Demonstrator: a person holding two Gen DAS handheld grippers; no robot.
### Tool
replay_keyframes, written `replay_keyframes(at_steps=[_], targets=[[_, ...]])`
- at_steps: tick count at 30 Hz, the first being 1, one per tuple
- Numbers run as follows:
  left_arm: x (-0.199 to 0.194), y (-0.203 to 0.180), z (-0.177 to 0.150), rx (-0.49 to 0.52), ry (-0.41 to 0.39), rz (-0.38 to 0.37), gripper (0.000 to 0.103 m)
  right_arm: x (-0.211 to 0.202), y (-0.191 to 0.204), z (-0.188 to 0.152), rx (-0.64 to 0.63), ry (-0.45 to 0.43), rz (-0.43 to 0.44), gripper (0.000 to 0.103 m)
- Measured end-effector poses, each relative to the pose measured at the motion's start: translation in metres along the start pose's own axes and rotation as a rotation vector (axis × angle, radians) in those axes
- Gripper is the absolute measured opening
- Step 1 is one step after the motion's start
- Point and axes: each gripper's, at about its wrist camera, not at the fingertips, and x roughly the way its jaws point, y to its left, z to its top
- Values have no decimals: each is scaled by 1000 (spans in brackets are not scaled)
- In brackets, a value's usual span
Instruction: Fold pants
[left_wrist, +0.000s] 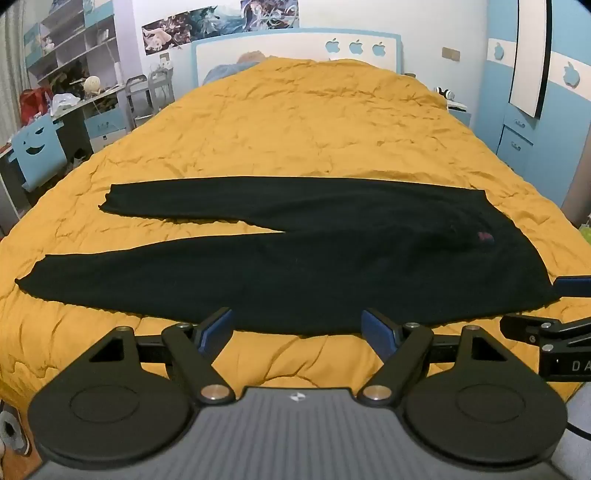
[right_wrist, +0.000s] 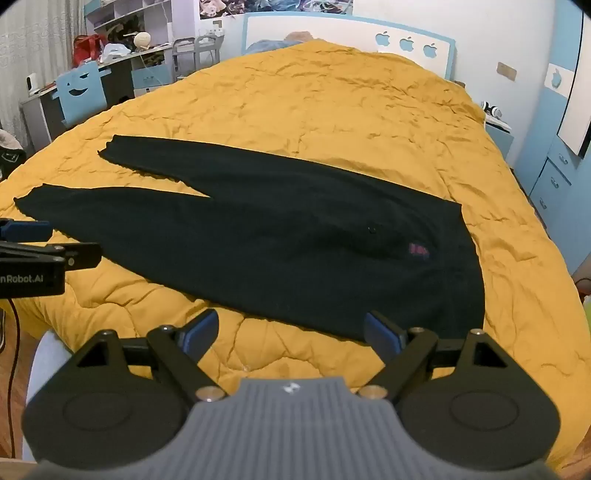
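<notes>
Black pants (left_wrist: 295, 258) lie flat on a yellow quilt (left_wrist: 295, 122), legs spread to the left, waist at the right with a small pink mark. They also show in the right wrist view (right_wrist: 288, 243). My left gripper (left_wrist: 297, 328) is open and empty, just above the near edge of the lower leg. My right gripper (right_wrist: 291, 332) is open and empty, at the near edge by the waist. The right gripper also shows at the right edge of the left wrist view (left_wrist: 554, 306). The left gripper shows at the left edge of the right wrist view (right_wrist: 29, 247).
The quilt (right_wrist: 332, 110) covers a large bed with a blue and white headboard (left_wrist: 295, 48). A desk, shelves and a blue chair (left_wrist: 37, 151) stand at the left. A blue wardrobe (left_wrist: 535, 122) and nightstand stand at the right.
</notes>
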Motion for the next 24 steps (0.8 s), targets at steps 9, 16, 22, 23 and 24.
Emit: replay_keyframes(at_steps=[9, 16, 22, 23, 24], targets=[[5, 3, -1, -3, 7, 3, 92, 1, -1, -2, 14, 7, -7, 82], [2, 1, -3, 1, 1, 5, 91, 2, -4, -1, 16, 13, -4, 82], [-2, 3, -1, -14, 4, -7, 88, 2, -4, -2, 27, 16, 0, 82], [-2, 3, -2, -15, 6, -9, 88, 2, -4, -2, 25, 16, -1, 82], [-2, 4, -2, -16, 7, -11, 88, 2, -4, -2, 25, 16, 0, 82]])
